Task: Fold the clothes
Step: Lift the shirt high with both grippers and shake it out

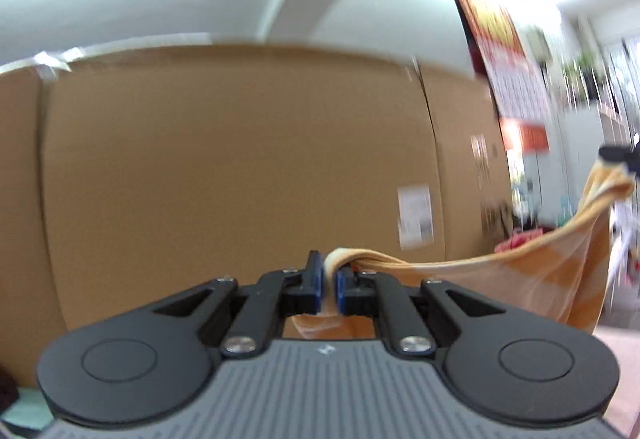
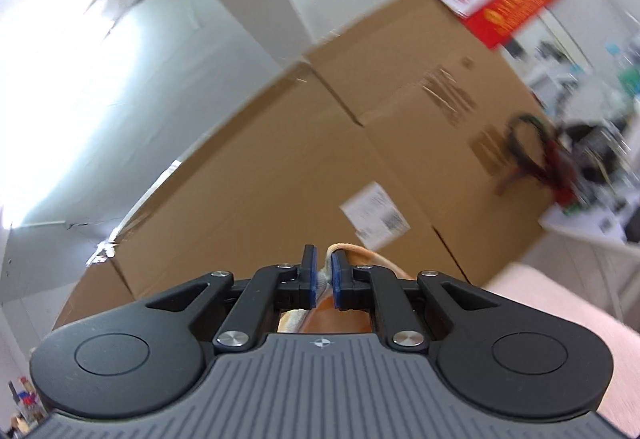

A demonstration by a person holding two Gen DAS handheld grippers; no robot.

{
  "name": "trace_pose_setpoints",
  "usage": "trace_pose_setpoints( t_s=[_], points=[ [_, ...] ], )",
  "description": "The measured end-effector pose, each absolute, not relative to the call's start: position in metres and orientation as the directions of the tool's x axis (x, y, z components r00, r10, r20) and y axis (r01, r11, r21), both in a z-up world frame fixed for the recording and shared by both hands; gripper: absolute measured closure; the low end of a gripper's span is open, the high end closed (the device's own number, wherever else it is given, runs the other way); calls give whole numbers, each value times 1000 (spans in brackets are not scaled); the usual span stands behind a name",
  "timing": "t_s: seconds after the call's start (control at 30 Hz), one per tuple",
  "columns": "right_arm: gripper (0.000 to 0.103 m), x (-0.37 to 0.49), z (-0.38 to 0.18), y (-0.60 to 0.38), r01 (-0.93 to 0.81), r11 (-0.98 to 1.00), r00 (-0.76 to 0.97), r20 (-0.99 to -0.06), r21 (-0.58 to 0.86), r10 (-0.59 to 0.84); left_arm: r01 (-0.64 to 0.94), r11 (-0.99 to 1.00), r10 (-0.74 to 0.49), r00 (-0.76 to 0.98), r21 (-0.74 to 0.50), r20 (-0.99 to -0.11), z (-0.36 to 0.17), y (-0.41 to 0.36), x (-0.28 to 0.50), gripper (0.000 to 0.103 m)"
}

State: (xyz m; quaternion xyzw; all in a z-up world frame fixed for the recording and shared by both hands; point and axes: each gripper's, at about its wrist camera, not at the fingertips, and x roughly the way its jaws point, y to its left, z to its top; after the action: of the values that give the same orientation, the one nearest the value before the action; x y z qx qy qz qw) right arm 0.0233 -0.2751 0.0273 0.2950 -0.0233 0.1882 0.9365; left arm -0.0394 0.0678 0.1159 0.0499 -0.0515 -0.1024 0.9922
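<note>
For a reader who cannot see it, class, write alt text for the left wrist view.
The left gripper has its jaws shut on a bunched edge of an orange-and-white striped cloth, which stretches right to the right gripper at the picture's edge. Behind stand large cardboard boxes, a white wall and a blurred red poster.

The left gripper (image 1: 329, 285) has a grey ribbed housing with a small pale mark at twelve o'clock on its top edge, flanked by two black rounded lobes, each bearing a raised disc. Black link arms with silver screw heads run to black fingers faced with blue pads (image 1: 317, 287). The right gripper (image 2: 325, 285) looks the same, its mark a small crosshair circle.
</note>
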Motion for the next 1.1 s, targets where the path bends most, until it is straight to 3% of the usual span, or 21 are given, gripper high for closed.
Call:
trace_pose_setpoints(
  t_s=[0.13, 0.27, 0.6, 0.8, 0.97, 1.1],
  points=[
    [94, 27, 75, -254, -446, 728, 895, 242, 521, 375, 159, 986, -167, 968, 58, 189, 176, 103, -68, 95],
    [94, 40, 115, -230, -494, 688, 868, 258, 531, 424, 72, 993, -92, 967, 92, 236, 225, 118, -84, 95],
    [94, 34, 168, -181, -563, 665, 826, 366, 490, 430, -80, 984, 13, 923, 158, 384, 289, 123, -146, 94],
    [94, 32, 174, -156, -579, 690, 812, 389, 435, 436, -144, 980, 95, 942, 134, 321, 293, 132, -130, 94],
    [94, 55, 158, -131, -541, 749, 837, 330, 383, 435, -172, 979, 151, 973, 110, 175, 259, 141, -76, 94],
    [94, 89, 120, -95, -446, 813, 894, 225, 374, 387, -197, 973, 192, 980, 122, 47, 220, 144, -21, 94]
  ],
)
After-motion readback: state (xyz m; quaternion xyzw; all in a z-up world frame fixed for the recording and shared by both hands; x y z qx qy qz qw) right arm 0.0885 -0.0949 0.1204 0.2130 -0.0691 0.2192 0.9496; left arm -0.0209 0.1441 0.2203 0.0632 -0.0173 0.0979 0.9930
